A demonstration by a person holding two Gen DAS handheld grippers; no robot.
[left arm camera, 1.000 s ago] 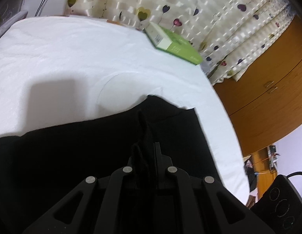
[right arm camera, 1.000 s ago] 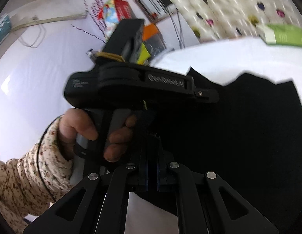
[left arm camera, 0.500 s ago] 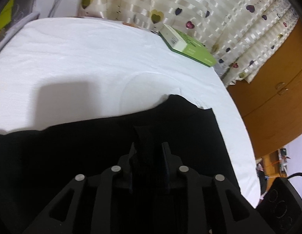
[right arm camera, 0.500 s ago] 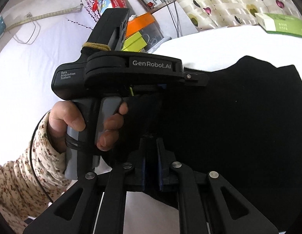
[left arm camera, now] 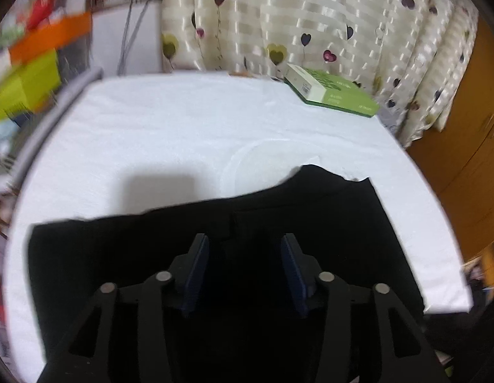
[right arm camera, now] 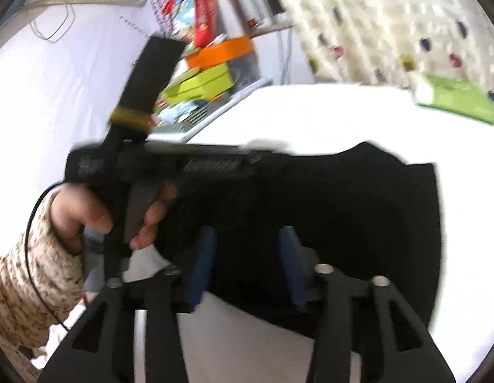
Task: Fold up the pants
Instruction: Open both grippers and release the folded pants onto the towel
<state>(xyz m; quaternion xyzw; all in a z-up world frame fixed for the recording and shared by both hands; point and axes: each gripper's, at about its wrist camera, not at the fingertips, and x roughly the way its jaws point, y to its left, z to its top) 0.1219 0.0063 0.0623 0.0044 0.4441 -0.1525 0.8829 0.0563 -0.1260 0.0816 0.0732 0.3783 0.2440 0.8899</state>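
The black pants (left arm camera: 310,217) lie folded on a white-covered table (left arm camera: 183,134); they also show in the right wrist view (right arm camera: 358,207). My left gripper (left arm camera: 245,242) is open and empty just above the pants, its blue pads (left arm camera: 199,268) spread apart. My right gripper (right arm camera: 245,239) is open and empty over the near edge of the pants. The left gripper's body, held by a hand (right arm camera: 87,210), shows at the left of the right wrist view.
A green book (left arm camera: 333,92) lies at the table's far right corner, also in the right wrist view (right arm camera: 454,99). A heart-patterned curtain (left arm camera: 294,22) hangs behind. Orange and lime boxes (right arm camera: 211,70) are stacked beside the table's left. A wooden cabinet (left arm camera: 470,159) stands right.
Both grippers were shut on the pants' fabric; both have now opened, let go and lifted back. The pants lie flatter on the table.
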